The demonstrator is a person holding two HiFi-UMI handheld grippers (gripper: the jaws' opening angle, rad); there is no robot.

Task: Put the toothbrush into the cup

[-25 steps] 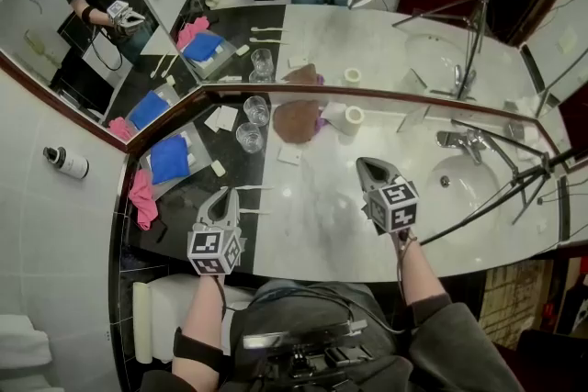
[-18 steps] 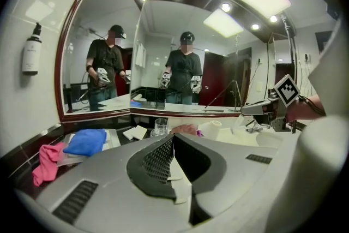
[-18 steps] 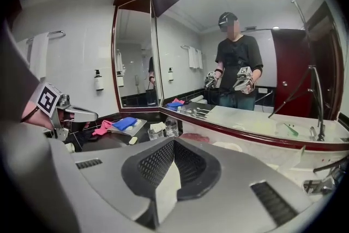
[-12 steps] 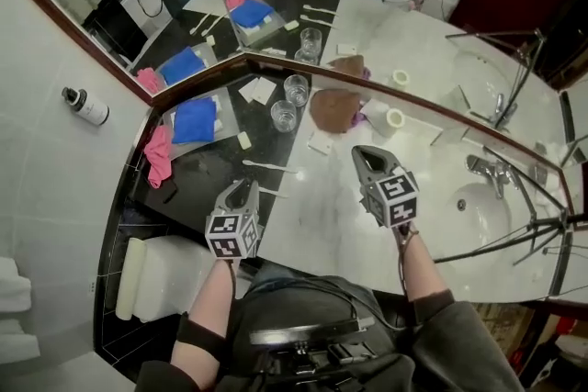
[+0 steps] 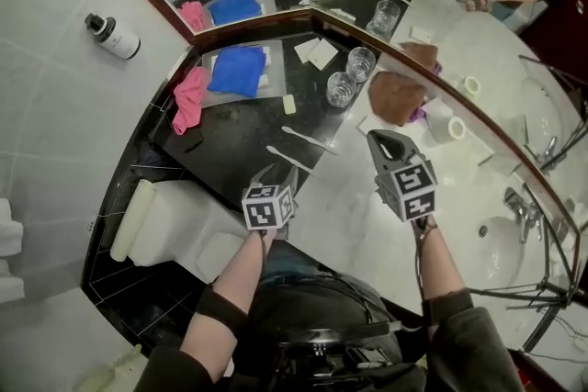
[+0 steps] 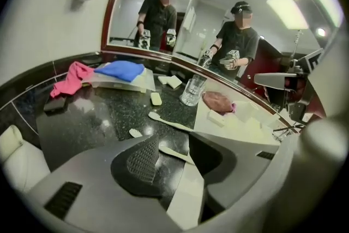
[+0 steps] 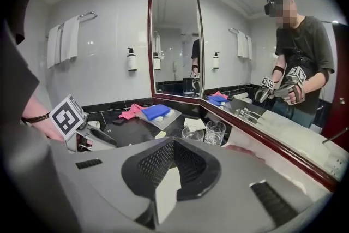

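Just dropped left gripper (image 5: 265, 172) to the dark counter and swung its jaws wide, straddling the near toothbrush (image 6: 175, 155), not pinching yet. Right gripper (image 5: 386, 140) clenched, empty. Looks like pickup next; cup (image 5: 341, 90) farther back, empty.

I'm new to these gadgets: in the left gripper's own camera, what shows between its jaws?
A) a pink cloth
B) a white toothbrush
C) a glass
B: the white toothbrush lies, not yet pinched, between the jaws of the left gripper, which have just been opening.
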